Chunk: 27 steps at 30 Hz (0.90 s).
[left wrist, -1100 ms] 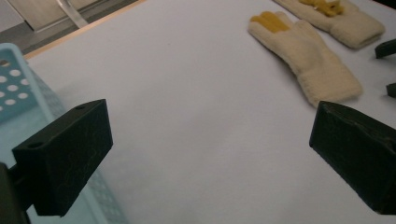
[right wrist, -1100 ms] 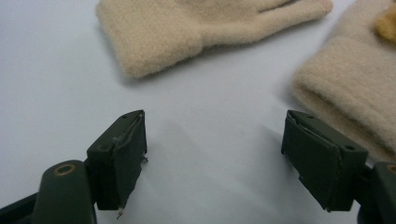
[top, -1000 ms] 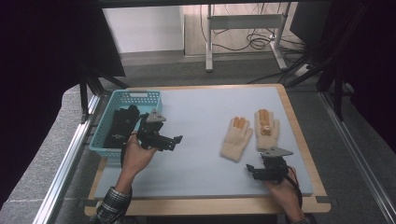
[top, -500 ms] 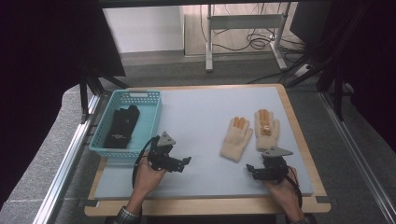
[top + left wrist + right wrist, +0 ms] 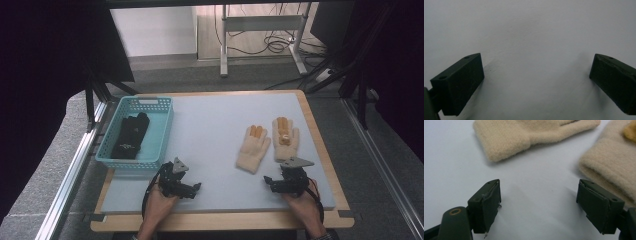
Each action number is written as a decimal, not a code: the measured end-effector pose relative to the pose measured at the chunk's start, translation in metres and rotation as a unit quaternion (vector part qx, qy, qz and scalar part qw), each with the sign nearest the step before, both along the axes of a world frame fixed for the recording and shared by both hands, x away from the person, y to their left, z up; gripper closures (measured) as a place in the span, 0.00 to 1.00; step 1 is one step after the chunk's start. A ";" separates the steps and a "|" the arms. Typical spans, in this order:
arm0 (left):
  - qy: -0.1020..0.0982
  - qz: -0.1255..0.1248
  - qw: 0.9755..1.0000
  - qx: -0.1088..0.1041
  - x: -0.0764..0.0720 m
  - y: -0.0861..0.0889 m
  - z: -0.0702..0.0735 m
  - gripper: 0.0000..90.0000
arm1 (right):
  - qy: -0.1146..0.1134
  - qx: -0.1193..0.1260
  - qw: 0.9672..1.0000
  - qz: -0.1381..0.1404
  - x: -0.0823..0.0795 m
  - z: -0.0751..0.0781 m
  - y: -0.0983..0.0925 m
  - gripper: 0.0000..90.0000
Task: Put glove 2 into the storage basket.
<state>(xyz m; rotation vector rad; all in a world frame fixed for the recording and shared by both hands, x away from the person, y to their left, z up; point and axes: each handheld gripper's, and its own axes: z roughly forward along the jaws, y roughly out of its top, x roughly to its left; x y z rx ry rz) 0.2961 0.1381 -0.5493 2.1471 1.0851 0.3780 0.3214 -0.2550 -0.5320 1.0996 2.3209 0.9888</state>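
Jaws, both pairs: spread wide, nothing between them. Left gripper [image 5: 192, 188] rests low over bare grey worktop [image 5: 210, 130], just in front of the teal basket [image 5: 162, 132] holding a black glove [image 5: 131, 136]. Right gripper [image 5: 537, 206] sits near the worktop's front right, facing my two beige gloves: left-hand glove [image 5: 524, 135] lying flat ahead, right-hand glove [image 5: 611, 167] with its cuff just beside one jaw.
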 end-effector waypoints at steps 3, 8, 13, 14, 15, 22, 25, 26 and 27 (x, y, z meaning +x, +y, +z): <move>-0.001 0.000 1.000 0.003 0.000 -0.001 0.000 0.01 | 0.000 0.001 1.000 0.001 0.000 0.000 0.000 0.22; -0.002 0.002 1.000 0.000 0.000 -0.001 -0.001 0.01 | 0.000 0.001 1.000 0.000 0.000 0.000 0.000 0.22; -0.002 0.003 1.000 -0.001 -0.001 -0.001 -0.001 0.01 | 0.002 0.011 1.000 0.003 0.000 0.001 -0.002 0.26; -0.002 0.003 1.000 -0.001 -0.001 -0.001 -0.001 0.01 | 0.003 0.012 1.000 0.004 0.000 0.002 -0.003 0.27; -0.002 0.003 1.000 -0.001 -0.001 -0.001 -0.001 0.01 | 0.001 0.014 1.000 0.004 -0.001 0.004 -0.004 0.29; -0.003 0.001 1.000 0.002 -0.001 -0.001 -0.001 0.01 | -0.009 0.032 0.999 0.020 0.009 0.026 0.002 0.49; -0.003 0.002 1.000 0.001 -0.001 -0.001 -0.001 0.01 | -0.005 0.030 0.999 0.027 0.023 0.034 0.011 0.54; -0.003 0.002 1.000 0.001 -0.001 -0.001 -0.001 0.01 | -0.004 0.029 0.999 0.027 0.028 0.036 0.015 0.54; -0.003 0.002 1.000 0.000 -0.001 -0.001 -0.001 0.01 | -0.003 0.031 0.999 0.028 0.031 0.038 0.018 0.54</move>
